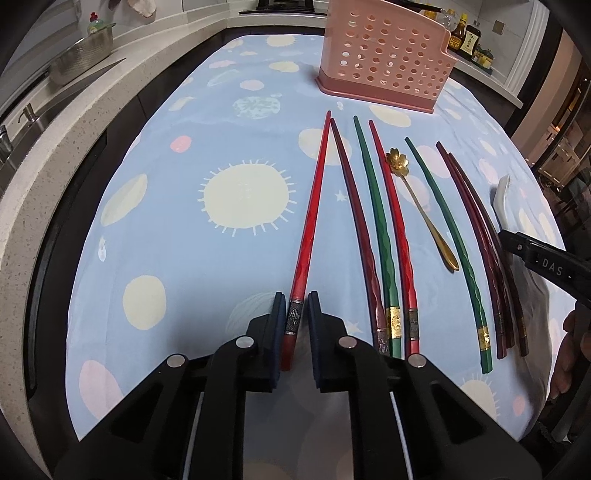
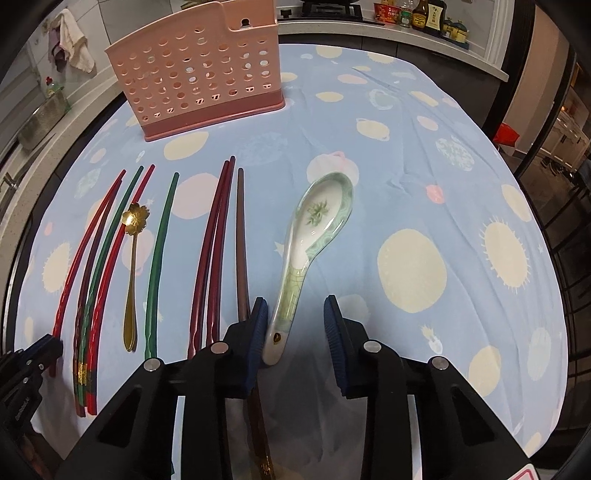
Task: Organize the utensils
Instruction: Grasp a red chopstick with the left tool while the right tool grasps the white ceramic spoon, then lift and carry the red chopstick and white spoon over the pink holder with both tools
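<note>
Several chopsticks lie side by side on the blue patterned tablecloth (image 1: 166,229), with a gold flower spoon (image 1: 397,162) among them. My left gripper (image 1: 295,314) straddles the handle of the leftmost red chopstick (image 1: 314,206); small gaps show on both sides, so it is open. A pink perforated utensil holder (image 1: 384,59) stands at the back, also in the right wrist view (image 2: 195,70). My right gripper (image 2: 295,325) is open around the handle of a white and green ceramic spoon (image 2: 314,229), which lies against the left pad.
A kitchen counter with a sink and a metal colander (image 1: 81,55) runs along the left. Sauce bottles (image 2: 424,14) stand on the back counter. The right gripper's finger (image 1: 546,258) shows at the right edge of the left wrist view.
</note>
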A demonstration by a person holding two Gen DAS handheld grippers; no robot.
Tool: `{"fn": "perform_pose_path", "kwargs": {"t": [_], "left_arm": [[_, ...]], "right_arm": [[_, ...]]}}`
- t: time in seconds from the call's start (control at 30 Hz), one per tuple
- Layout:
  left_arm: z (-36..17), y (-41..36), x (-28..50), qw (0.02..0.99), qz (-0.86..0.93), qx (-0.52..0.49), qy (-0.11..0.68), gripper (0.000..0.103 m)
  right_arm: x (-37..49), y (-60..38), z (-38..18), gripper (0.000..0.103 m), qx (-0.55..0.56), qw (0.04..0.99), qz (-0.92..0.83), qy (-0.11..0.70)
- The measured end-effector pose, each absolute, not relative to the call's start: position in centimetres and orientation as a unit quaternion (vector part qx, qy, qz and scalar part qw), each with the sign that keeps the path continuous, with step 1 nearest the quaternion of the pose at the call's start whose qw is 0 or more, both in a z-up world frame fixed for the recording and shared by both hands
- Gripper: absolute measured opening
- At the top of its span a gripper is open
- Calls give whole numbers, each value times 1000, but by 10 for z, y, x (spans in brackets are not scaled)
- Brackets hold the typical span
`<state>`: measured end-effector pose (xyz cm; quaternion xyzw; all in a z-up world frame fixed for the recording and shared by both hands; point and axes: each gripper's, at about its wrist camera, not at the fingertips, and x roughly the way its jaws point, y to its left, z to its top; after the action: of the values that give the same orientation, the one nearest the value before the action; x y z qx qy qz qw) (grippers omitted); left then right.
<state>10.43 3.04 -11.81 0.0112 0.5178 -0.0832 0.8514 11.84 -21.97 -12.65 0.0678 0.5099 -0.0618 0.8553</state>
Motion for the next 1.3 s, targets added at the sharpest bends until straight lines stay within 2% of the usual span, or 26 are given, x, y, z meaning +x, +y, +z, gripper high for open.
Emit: {"fn": "perform_pose_path", "kwargs": {"t": [0.13,0.2,0.87,1.3], "left_arm": [[-118,31,104,849,-89,4,520,12],[-118,30,104,849,-92,2,521,12],[-106,36,78,849,-107,-33,517,7],[-44,45,60,883,-112,-47,453,7]], "right_arm": [[115,-225,-127,14,71,856,-58,508],[112,-229,-127,10,79,856,-55,507],[63,-241,-107,9,108,859,-42,498],[42,-244,-49,6,115,894,-42,432]]}}
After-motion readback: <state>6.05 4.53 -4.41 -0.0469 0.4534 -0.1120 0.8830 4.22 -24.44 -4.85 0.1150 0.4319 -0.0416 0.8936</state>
